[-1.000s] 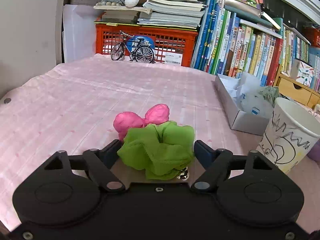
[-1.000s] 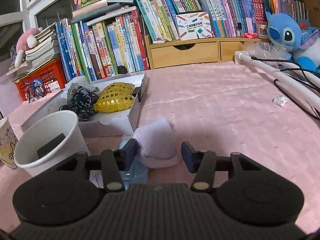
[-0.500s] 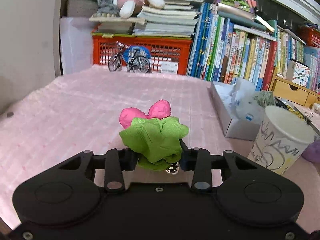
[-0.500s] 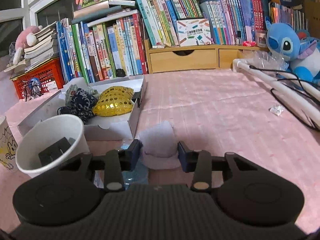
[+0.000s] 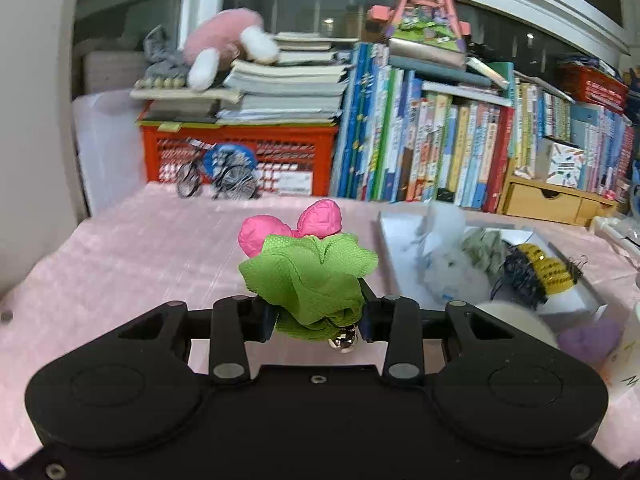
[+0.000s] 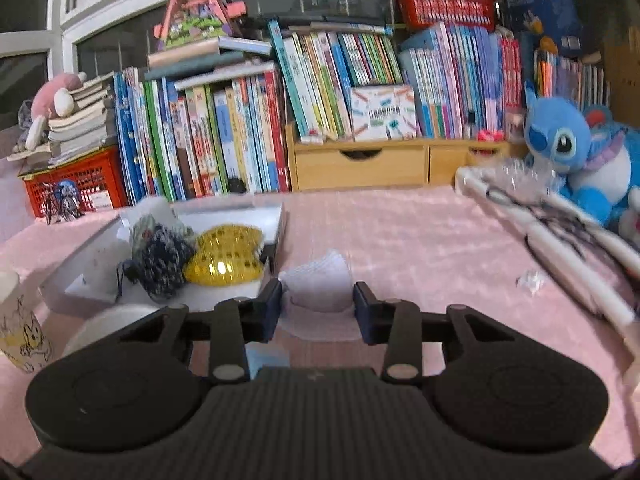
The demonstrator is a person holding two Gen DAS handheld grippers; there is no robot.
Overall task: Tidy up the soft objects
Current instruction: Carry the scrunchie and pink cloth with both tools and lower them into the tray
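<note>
Green ruffled scrunchie (image 5: 310, 276) with pink bow (image 5: 291, 227) and silver bell (image 5: 342, 338); pale lilac-white pouch (image 6: 318, 286) — beyond it, pink checked cloth (image 6: 420, 240).

Your green ruffled scrunchie (image 5: 310, 280), pink bow (image 5: 292, 229) behind, small silver bell (image 5: 342, 339) beneath, sits pinched and lifted off the pink cloth. Your pale knit piece (image 6: 320, 285), possibly lilac, is squeezed likewise, clear of the cloth.

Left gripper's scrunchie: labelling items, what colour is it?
Bright green scrunchie, a pink bow behind it; clearest in the left wrist view.
</note>
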